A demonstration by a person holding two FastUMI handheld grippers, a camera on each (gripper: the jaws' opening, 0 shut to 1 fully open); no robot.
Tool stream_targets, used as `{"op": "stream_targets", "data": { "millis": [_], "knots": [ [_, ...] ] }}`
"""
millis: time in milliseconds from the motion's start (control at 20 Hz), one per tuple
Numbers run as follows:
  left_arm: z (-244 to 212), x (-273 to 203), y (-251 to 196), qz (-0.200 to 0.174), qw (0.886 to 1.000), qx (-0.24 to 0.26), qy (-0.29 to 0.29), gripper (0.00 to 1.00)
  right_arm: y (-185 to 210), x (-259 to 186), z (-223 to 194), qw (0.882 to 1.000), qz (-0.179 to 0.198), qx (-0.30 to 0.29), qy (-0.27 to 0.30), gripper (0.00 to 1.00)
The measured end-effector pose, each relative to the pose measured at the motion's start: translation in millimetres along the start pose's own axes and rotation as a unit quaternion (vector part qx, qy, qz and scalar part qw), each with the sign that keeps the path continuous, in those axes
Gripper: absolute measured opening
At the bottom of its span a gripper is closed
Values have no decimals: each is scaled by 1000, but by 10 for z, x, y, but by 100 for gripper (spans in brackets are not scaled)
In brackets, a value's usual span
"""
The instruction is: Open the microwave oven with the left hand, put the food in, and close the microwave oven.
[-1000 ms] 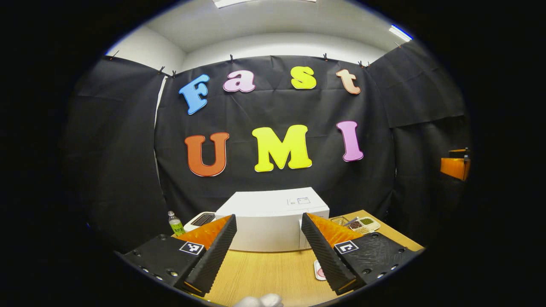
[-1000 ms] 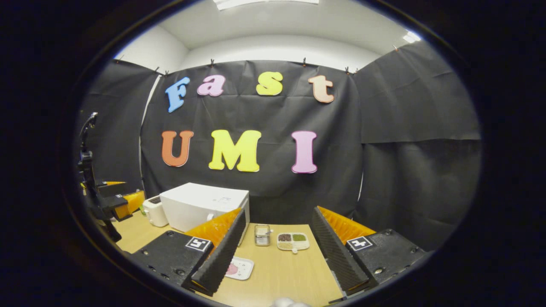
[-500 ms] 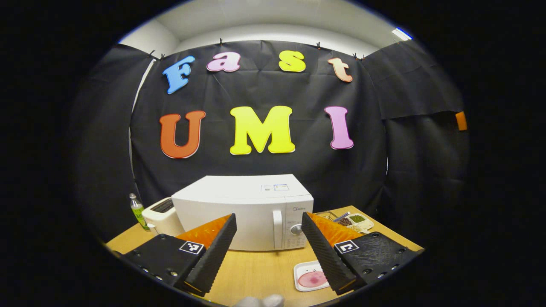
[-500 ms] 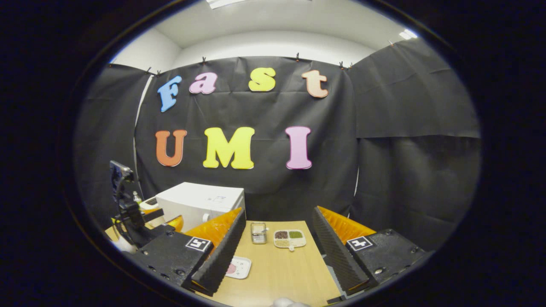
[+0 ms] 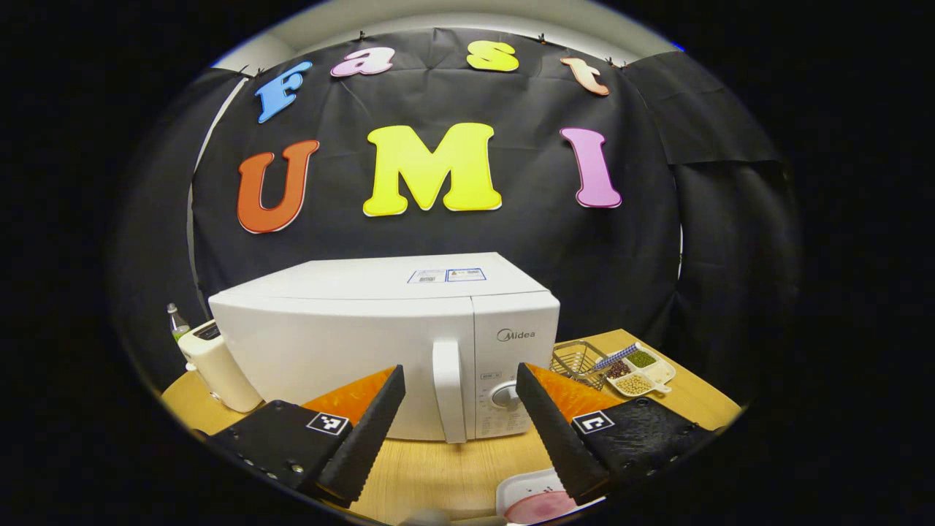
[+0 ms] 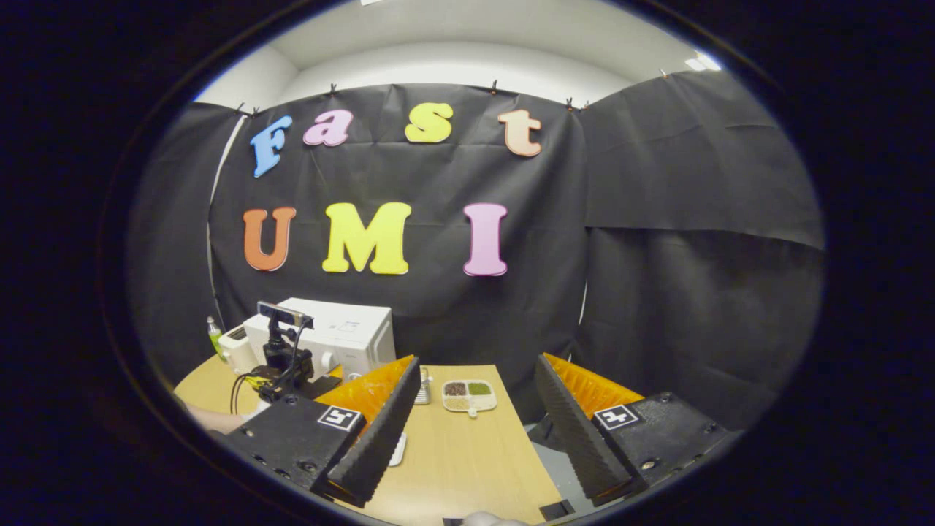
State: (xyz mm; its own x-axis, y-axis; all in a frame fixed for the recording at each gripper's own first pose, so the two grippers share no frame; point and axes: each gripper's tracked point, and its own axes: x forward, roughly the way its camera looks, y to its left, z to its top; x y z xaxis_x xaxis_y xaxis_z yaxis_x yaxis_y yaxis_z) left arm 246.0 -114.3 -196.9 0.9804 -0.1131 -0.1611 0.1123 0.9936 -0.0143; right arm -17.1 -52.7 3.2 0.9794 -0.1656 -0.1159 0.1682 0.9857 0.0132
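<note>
Left gripper (image 5: 456, 398): fingers spread wide, nothing between them, hanging right in front of the microwave door.
Microwave oven (image 5: 350, 343): white, door shut, sitting on the wooden table (image 5: 445, 467).
Door handle (image 5: 447, 391): vertical white bar, lined up in the gap between the left fingers, not touched.
Food (image 5: 544, 505): pinkish slice on a small white tray, on the table just in front of the microwave, partly tucked behind the left gripper's right-hand finger.
Right gripper (image 6: 478, 409): also wide open and empty, well off from the microwave, over the table edge.
Other stuff: toaster (image 5: 212, 361) and bottle (image 5: 174, 319) left of the microwave, wire basket (image 5: 577, 358) and divided dish of beans (image 5: 639, 369) to its right.
</note>
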Motion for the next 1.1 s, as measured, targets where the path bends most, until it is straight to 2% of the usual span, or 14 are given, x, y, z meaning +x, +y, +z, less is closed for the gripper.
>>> {"op": "stream_targets", "data": {
  "millis": [50, 100, 200, 300, 350, 400, 450, 500, 550, 650, 950, 1000, 1050, 1100],
  "knots": [
    [-28, 76, 11, 1, 1000, -3, 0, 95, -21, -4, -36, 1000, -4, 5, 5, 92],
    [-56, 138, 33, 3, 1000, -7, 4, 93, -35, -18, -78, 1000, -6, 9, 12, 100],
    [-123, 237, 43, 6, 1000, -8, 10, 90, -81, -49, -174, 1000, -13, 10, 24, 100],
    [-128, 303, 71, 9, 1000, -9, 9, 79, -95, -77, -199, 999, -19, 10, 27, 100],
    [-141, 354, 102, 13, 1000, -10, 7, 53, -68, -95, -192, 999, -17, 13, 27, 100],
    [-151, 346, 65, 19, 1000, -18, 8, 34, -31, -103, -182, 999, -13, 17, 27, 100],
    [-140, 342, 82, 21, 1000, -9, 7, 25, 2, -107, -192, 999, -11, 19, 26, 100],
    [-137, 331, 100, 21, 1000, -2, 6, 24, 20, -114, -182, 999, -10, 19, 25, 100],
    [-182, 343, 89, 17, 1000, -10, 10, 17, 34, -119, -183, 999, -9, 20, 23, 100],
    [-214, 321, 83, 2, 1000, -22, 15, 13, 105, -145, -152, 1000, -5, 21, 18, 100],
    [-212, 297, 70, -32, 999, -15, 16, 13, 277, -235, -57, 1000, -2, 4, 7, 100],
    [-208, 295, 77, -36, 999, -13, 17, 13, 293, -260, -71, 1000, -4, 2, 8, 92],
    [-210, 291, 72, -41, 999, -11, 17, 13, 311, -278, -82, 1000, -4, 1, 7, 100],
    [-205, 293, 71, -43, 999, -11, 16, 13, 317, -301, -95, 1000, -6, 0, 7, 100]
  ]
}}
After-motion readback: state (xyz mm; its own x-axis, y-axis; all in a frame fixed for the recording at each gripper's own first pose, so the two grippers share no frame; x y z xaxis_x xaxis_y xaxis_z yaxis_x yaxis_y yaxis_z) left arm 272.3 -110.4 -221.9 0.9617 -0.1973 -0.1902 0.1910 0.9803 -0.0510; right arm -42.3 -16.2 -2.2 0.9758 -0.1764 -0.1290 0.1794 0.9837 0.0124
